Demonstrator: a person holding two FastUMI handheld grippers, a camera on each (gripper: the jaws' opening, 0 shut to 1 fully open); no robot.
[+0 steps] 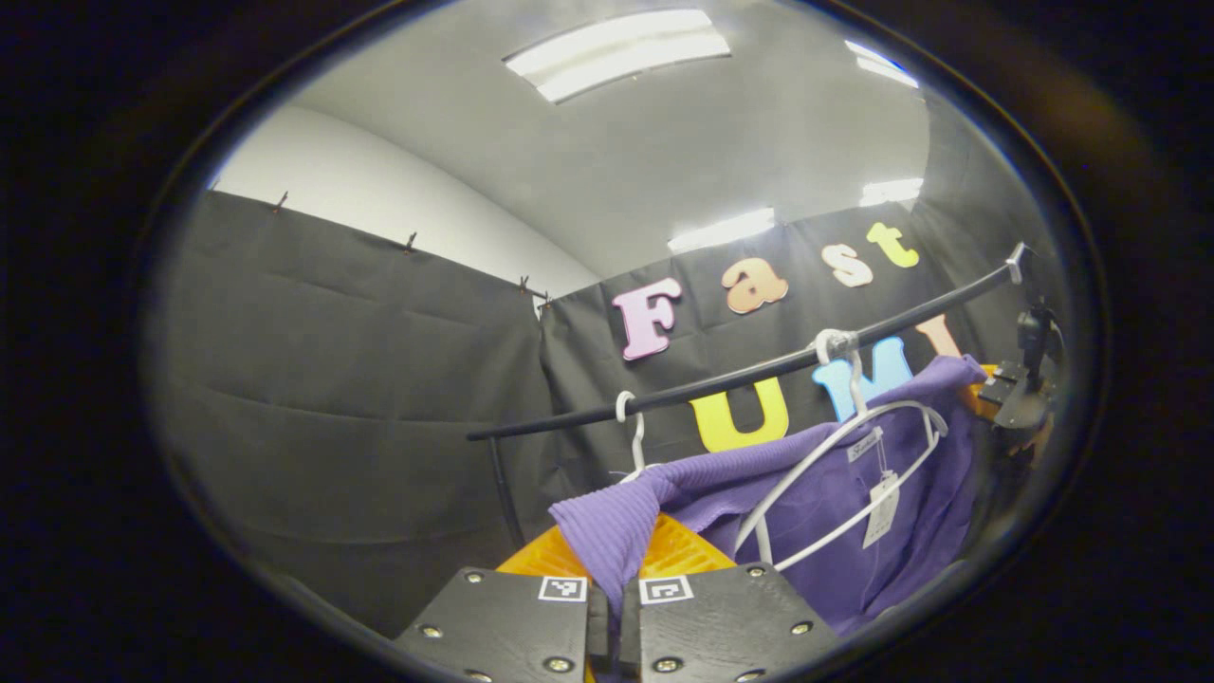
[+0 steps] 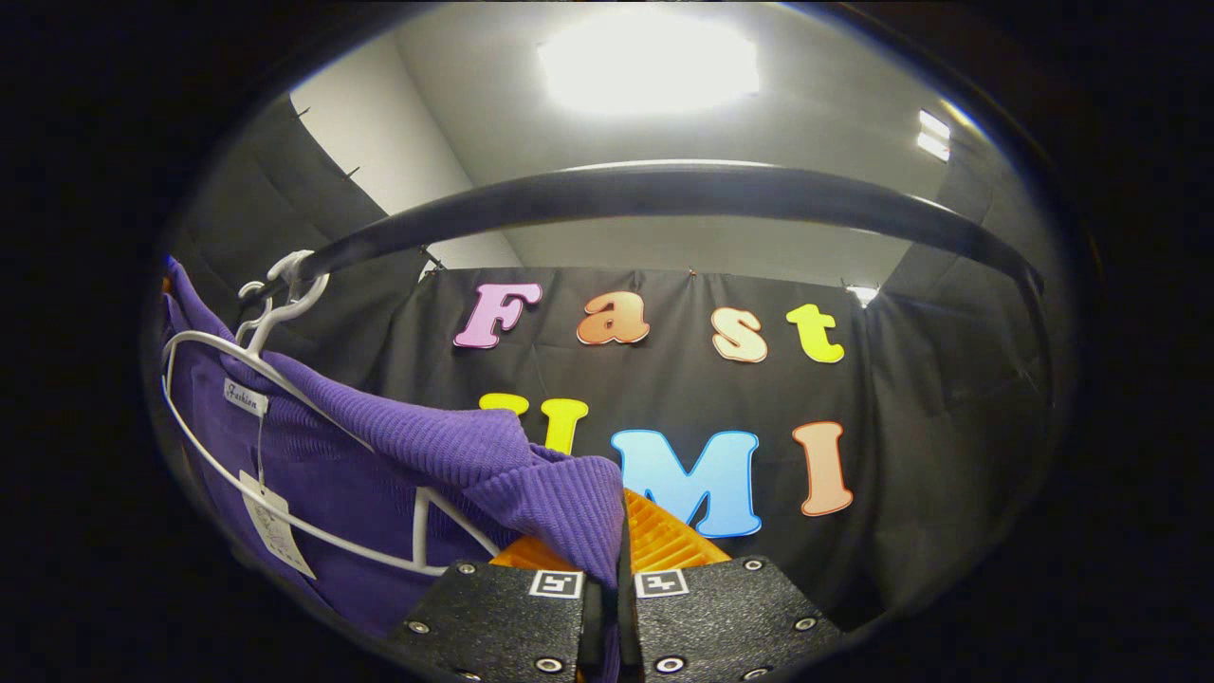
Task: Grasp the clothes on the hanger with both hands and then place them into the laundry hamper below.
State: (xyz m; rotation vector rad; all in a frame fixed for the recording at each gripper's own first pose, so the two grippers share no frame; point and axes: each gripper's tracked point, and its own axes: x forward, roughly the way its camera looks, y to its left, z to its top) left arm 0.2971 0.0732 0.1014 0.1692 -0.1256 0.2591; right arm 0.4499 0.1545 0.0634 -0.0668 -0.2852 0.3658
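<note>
A purple knitted garment (image 1: 854, 512) hangs on a white hanger (image 1: 835, 446) hooked over a black rail (image 1: 721, 384). My left gripper (image 1: 612, 574) is shut on a bunched purple shoulder edge, pulled out toward the camera. Far right, beyond the garment, the right gripper (image 1: 1020, 379) holds the other shoulder. In the right gripper view the garment (image 2: 379, 474) and its hanger (image 2: 218, 379) fill the left side under the rail (image 2: 664, 190). My right gripper (image 2: 616, 564) is shut on a ribbed purple fold.
A second white hook (image 1: 628, 417) sits on the rail left of the garment's hanger. A paper tag (image 1: 882, 507) dangles from the garment's neck, also the tag (image 2: 275, 531) in the right gripper view. Black cloth walls (image 1: 360, 398) close in behind and to the sides.
</note>
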